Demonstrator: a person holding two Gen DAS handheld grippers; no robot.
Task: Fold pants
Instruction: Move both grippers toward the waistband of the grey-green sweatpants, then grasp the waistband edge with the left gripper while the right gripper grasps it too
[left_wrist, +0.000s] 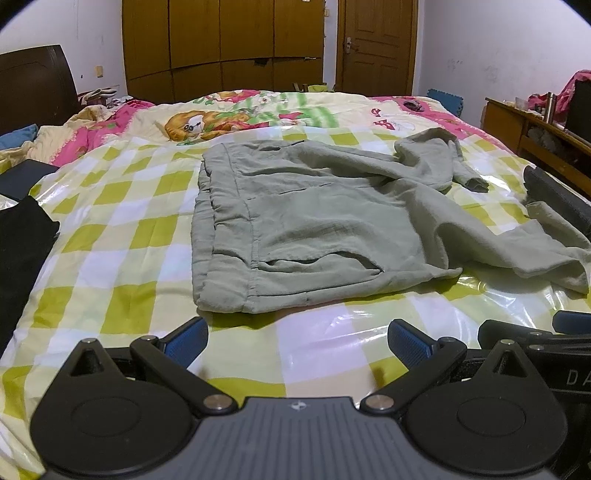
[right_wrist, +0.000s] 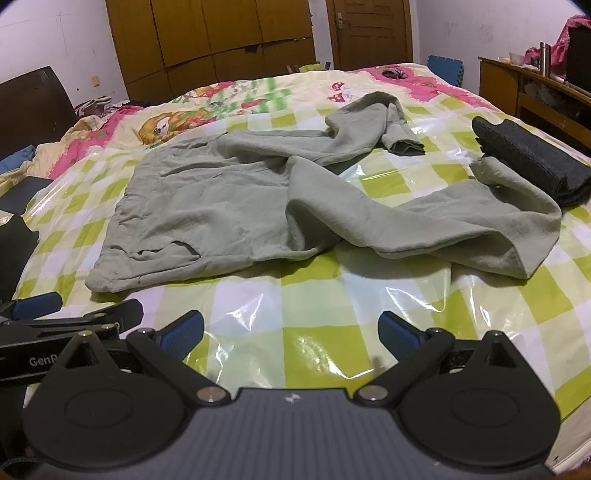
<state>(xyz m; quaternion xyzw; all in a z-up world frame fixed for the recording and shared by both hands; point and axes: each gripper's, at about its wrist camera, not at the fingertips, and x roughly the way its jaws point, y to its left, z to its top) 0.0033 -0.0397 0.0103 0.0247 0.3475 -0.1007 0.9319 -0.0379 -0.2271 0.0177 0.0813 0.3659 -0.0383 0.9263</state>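
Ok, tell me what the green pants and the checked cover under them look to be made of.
Green pants: a soft, matte woven cloth, probably cotton or a linen blend; it is finely crinkled and drapes limply with no shine.
Checked cover: seemingly printed fabric under clear plastic film; bright glare patches and sharp glossy wrinkles show on its surface.

Left hand-held gripper (left_wrist: 297, 341): black linkage arms are pinned with silver screws to two rounded black housings, and ribbed blue pads (left_wrist: 186, 341) are fitted to the fingers. A grey ribbed centre plate bearing a small white emblem is seen. Right hand-held gripper (right_wrist: 291, 332): identically built.
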